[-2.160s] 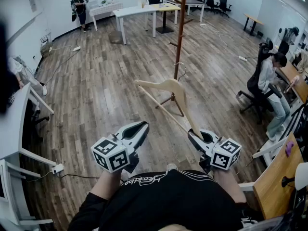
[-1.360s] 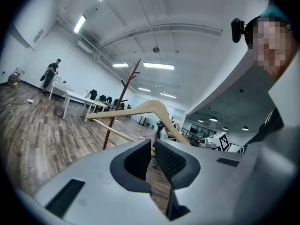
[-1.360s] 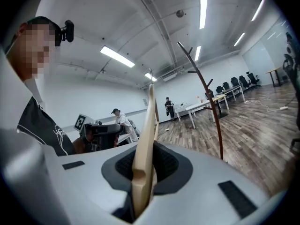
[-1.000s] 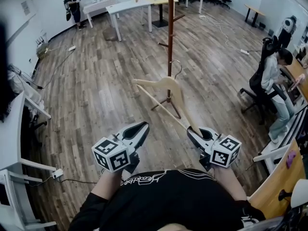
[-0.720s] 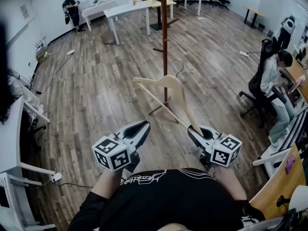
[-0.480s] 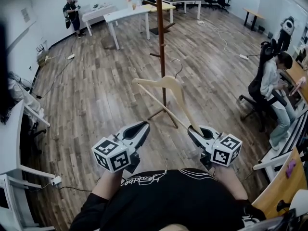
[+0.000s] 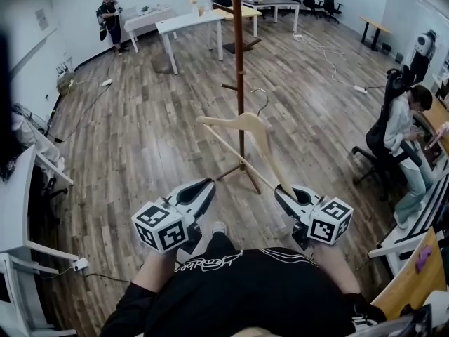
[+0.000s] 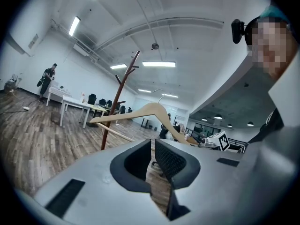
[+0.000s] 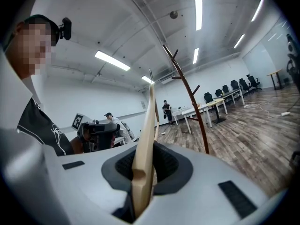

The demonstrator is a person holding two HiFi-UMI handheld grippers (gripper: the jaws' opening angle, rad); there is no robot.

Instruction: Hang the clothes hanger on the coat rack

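head camera: on person's head, faces forward and steeply down; left gripper [image 7: 205,187] and right gripper [image 7: 282,192] near at bottom, floor [image 7: 140,132] far below. each gripper camera: rides behind own fingers [image 8: 174,159], very near, faces about level across room. all three share coat rack [image 7: 239,69], hanger [image 7: 247,123]. each gripper view also shows other gripper.

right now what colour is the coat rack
Reddish brown; the coat rack shows best in the head view.

Hanger [image 7: 235,122] pale smooth wood; rack [image 7: 240,62] dk wood.
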